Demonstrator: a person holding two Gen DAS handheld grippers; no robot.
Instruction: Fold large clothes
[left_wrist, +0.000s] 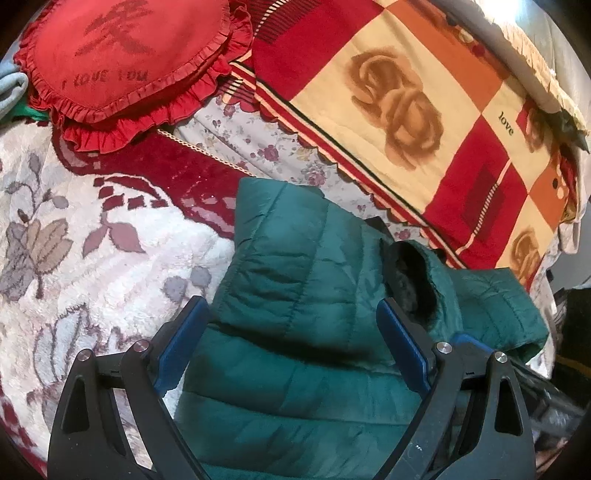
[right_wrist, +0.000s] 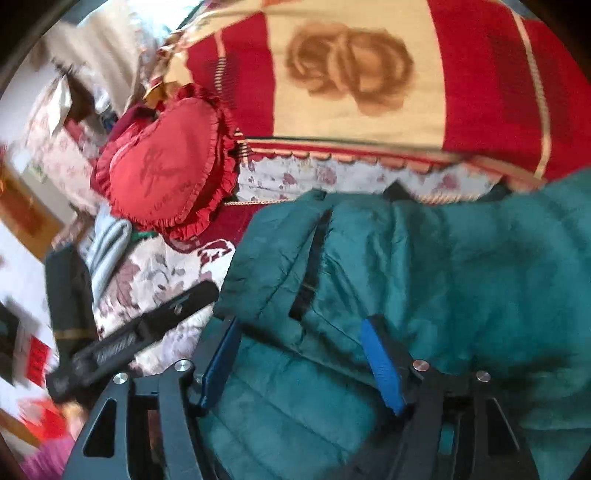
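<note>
Mid-fold imo: green puffer jacket (left_wrist: 295, 332) fills lower frame, left gripper (left_wrist: 291, 314) & right gripper (right_wrist: 299, 328) both open over it, holding nothing. Next: clamp an edge w/o slipping.

This is a home bedroom. A bed carries a plush floral blanket (left_wrist: 92, 236), a red-and-cream checked blanket with rose prints (left_wrist: 399, 103), a flowered sheet (left_wrist: 266, 144) and a frilled red heart-shaped cushion (left_wrist: 118, 59) reading "I love you".
</note>
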